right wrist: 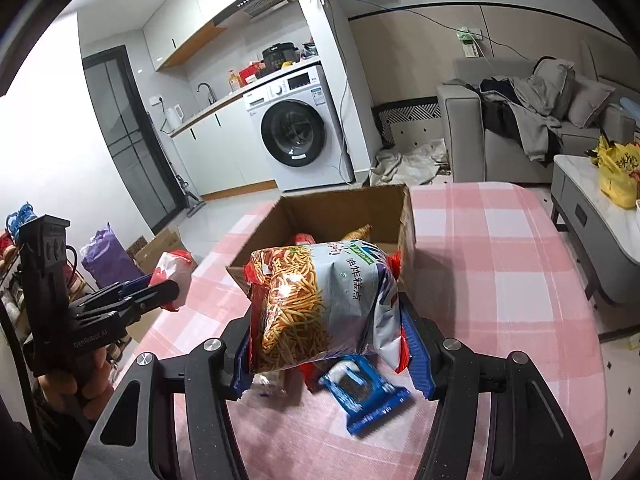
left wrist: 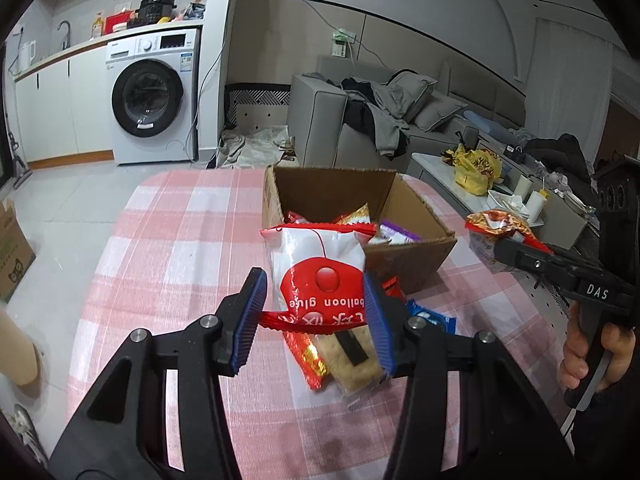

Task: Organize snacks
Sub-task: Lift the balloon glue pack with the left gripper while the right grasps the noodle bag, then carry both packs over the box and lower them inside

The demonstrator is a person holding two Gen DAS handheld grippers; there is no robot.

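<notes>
The left claw [left wrist: 316, 312] pinches a white-and-red balloon glue packet [left wrist: 320, 272], held above the checked surface [left wrist: 180, 248] just before the cardboard box [left wrist: 404, 256]. The right claw [right wrist: 332, 344] clamps a bag of fried sticks [right wrist: 316, 304] near that box, over a blue cookie pack [right wrist: 362, 394] lying on the cloth.

I am in a home: I see a washing machine [left wrist: 154, 98], a kitchen sink tap [right wrist: 207, 90], and a grey sofa [left wrist: 384, 120].
</notes>
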